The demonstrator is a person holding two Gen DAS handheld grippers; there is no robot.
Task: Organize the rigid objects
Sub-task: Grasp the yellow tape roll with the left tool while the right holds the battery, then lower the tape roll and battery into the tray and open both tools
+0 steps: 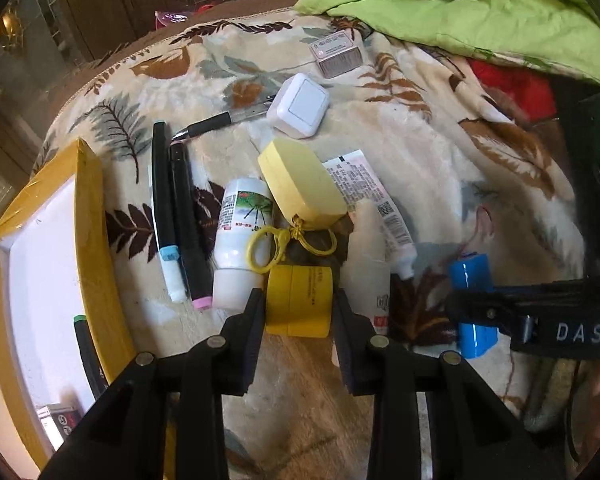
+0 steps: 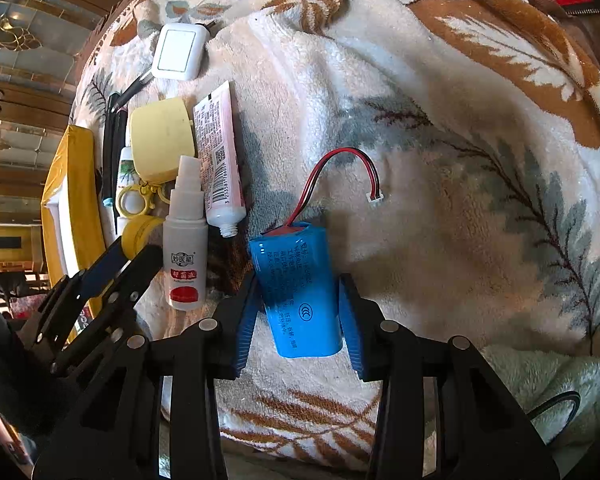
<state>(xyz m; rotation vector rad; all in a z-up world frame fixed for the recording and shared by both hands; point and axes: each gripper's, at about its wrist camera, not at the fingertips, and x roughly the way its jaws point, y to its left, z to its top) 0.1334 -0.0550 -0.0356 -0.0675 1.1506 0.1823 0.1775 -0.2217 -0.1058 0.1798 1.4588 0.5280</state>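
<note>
At the far left a yellow-rimmed tray (image 1: 88, 216) with a white floor lies on the leaf-patterned blanket (image 1: 440, 152). Just right of it lie two black markers (image 1: 172, 216) side by side, then a white bottle (image 1: 240, 240). Next comes a small yellow jar (image 1: 300, 300), and the left gripper (image 1: 298, 308) has its fingers (image 1: 254, 316) pinching this jar on both sides. Beyond the jar sits a yellow case (image 1: 300, 180) with a looped clip, and farther off a white square box (image 1: 300, 106). To the right stands a white spray bottle (image 2: 186, 240), with a pink tube (image 2: 220, 160) just beside it. Farthest right, the right gripper (image 2: 300, 308) straddles a blue battery pack (image 2: 296, 292); its blue-padded fingers (image 2: 246, 320) touch the pack's sides, clamping it against the blanket.
</note>
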